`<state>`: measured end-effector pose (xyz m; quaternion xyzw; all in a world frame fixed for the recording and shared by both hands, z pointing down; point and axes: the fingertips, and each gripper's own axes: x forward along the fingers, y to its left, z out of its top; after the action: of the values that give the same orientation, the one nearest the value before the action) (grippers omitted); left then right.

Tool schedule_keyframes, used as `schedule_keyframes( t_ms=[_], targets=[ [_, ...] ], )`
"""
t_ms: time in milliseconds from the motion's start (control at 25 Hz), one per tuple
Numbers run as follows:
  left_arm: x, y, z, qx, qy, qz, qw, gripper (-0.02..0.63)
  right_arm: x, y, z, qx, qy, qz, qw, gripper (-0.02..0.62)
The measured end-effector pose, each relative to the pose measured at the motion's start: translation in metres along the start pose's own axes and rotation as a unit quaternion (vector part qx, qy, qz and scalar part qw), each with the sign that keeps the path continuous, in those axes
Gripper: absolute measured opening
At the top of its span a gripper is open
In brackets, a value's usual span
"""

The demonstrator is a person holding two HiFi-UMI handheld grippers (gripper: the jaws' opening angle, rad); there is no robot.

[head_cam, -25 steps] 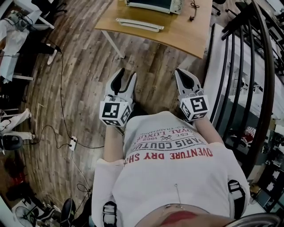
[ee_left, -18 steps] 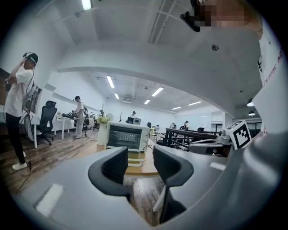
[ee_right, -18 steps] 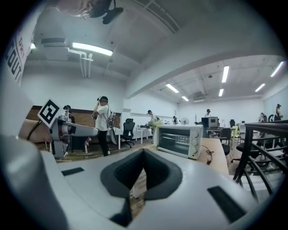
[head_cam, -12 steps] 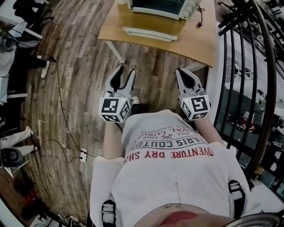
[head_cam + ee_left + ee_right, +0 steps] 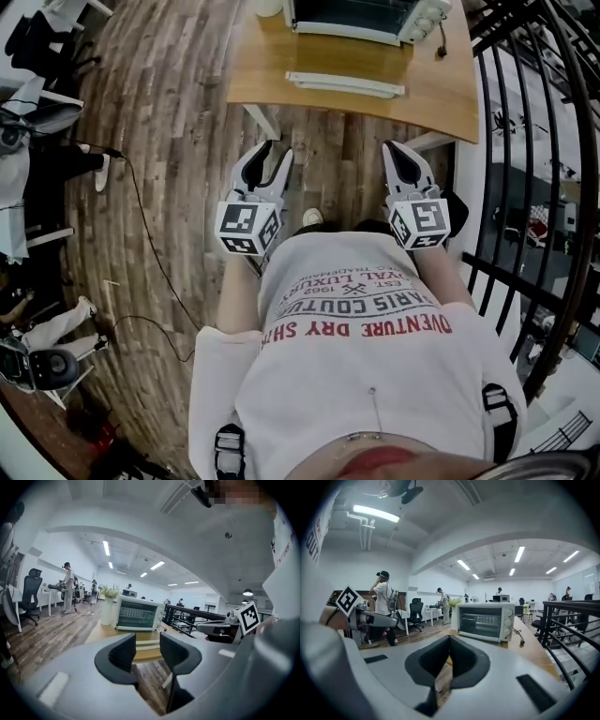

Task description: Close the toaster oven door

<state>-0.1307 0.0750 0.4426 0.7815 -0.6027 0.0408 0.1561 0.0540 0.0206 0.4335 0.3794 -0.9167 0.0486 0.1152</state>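
The white toaster oven stands at the back of a wooden table, ahead of me. Its door lies folded down flat in front of it. In both gripper views the oven is still some way off. My left gripper is held at waist height short of the table, open and empty. My right gripper is level with it, shut on nothing. Neither touches the oven.
A black railing runs close along my right. A white vase stands left of the oven on the table. A power cord trails from the oven's right side. A cable crosses the wooden floor on my left. People and office chairs are farther off.
The table and oven have drifted rightward and a little nearer in the head view as I step toward them. Both grippers keep the same pose in front of my body.
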Motion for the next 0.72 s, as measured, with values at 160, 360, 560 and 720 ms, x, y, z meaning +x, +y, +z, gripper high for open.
schedule_keyframes(
  t_ms=[160,360,560,720],
  targets=[
    [0.019,0.016,-0.013,-0.014,0.019,-0.013,0.9996,0.169,0.016,0.0,-0.006,0.001,0.016,-0.01,1.0,0.005],
    [0.056,0.033,-0.032,-0.025,0.046,-0.026,0.9983,0.169,0.043,-0.017,-0.01,0.008,0.023,-0.02,1.0,0.005],
    [0.105,0.049,-0.05,-0.042,0.076,-0.026,0.9959,0.169,0.07,-0.041,-0.006,0.012,0.025,-0.011,1.0,0.005],
    [0.147,0.068,-0.069,-0.046,0.107,-0.016,0.9931,0.169,0.098,-0.065,-0.008,0.015,0.035,-0.006,0.999,0.005]
  ],
)
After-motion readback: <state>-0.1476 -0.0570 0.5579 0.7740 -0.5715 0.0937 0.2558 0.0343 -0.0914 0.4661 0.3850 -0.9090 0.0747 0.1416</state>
